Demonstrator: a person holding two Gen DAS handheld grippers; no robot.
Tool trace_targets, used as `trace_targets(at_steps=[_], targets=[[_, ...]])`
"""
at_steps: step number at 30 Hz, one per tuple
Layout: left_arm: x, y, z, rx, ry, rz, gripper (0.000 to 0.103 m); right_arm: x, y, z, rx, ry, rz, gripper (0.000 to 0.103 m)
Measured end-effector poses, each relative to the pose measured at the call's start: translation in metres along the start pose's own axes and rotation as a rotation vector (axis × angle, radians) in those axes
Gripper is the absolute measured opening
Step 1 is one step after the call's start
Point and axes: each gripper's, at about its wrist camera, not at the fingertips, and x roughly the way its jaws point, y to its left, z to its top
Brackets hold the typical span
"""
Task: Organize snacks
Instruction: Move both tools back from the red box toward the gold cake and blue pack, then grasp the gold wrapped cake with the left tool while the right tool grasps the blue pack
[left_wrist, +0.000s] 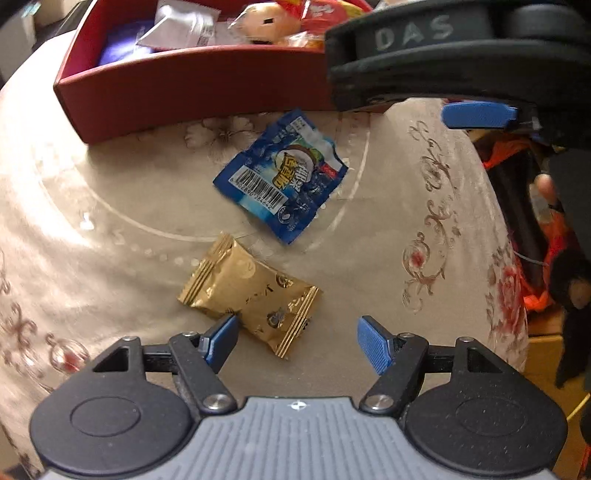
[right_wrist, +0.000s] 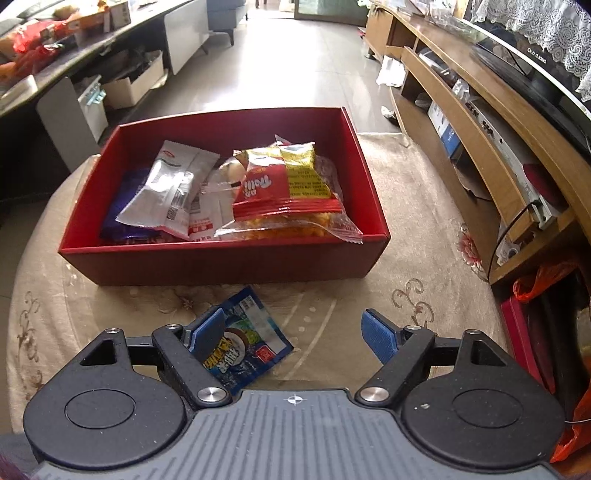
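Observation:
A gold snack packet (left_wrist: 251, 293) lies on the beige tablecloth just ahead of my left gripper (left_wrist: 297, 341), which is open, its left pad (left_wrist: 221, 341) over the packet's near edge. Beyond it lies a blue coconut-print packet (left_wrist: 282, 177), with my right gripper's body (left_wrist: 424, 55) hanging above and to its right. In the right wrist view the same blue packet (right_wrist: 242, 334) lies under my right gripper (right_wrist: 291, 334), which is open with nothing gripped. The red box (right_wrist: 229, 260) behind it holds several snack bags, a red-and-yellow one (right_wrist: 286, 181) on top.
The round table's cloth (right_wrist: 413, 236) drops off at the right edge. A wooden TV cabinet (right_wrist: 480, 122) stands to the right, with red and orange bags (right_wrist: 543, 284) on the floor beside it. A dark counter (right_wrist: 55, 55) with clutter runs along the far left.

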Motion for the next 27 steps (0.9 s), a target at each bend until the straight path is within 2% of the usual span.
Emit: trace_targets(at_steps=[5,7,13,16,17,18,19,22,27], targets=[[0.006,-0.001,0.006,-0.089,-0.056,0.05,0.069,-0.002,-0.005,0.002,0.009,-0.008,0.007,0.086],[0.007,-0.002,0.01,-0.094,-0.093,0.106,0.069,-0.003,-0.008,0.002,0.016,-0.01,0.008,0.086],[0.015,-0.02,0.007,-0.021,-0.141,0.219,0.07,-0.003,-0.013,0.002,0.025,-0.01,0.01,0.086],[0.019,-0.033,-0.003,0.07,-0.162,0.286,0.066,-0.002,-0.012,0.002,0.018,-0.008,0.011,0.086],[0.019,-0.034,-0.005,0.097,-0.166,0.293,0.065,-0.002,-0.011,0.001,0.013,-0.006,0.01,0.086],[0.018,-0.033,-0.007,0.106,-0.163,0.285,0.061,-0.001,-0.01,0.001,0.007,-0.004,0.009,0.086],[0.016,-0.03,-0.007,0.108,-0.156,0.279,0.051,0.001,-0.009,0.0,0.001,0.003,0.007,0.086],[0.004,-0.013,-0.008,0.109,-0.141,0.27,0.039,0.009,-0.009,-0.001,0.007,0.036,0.013,0.086],[-0.01,0.018,-0.013,0.063,-0.128,0.242,0.038,0.022,-0.005,-0.006,0.045,0.105,0.044,0.086]])
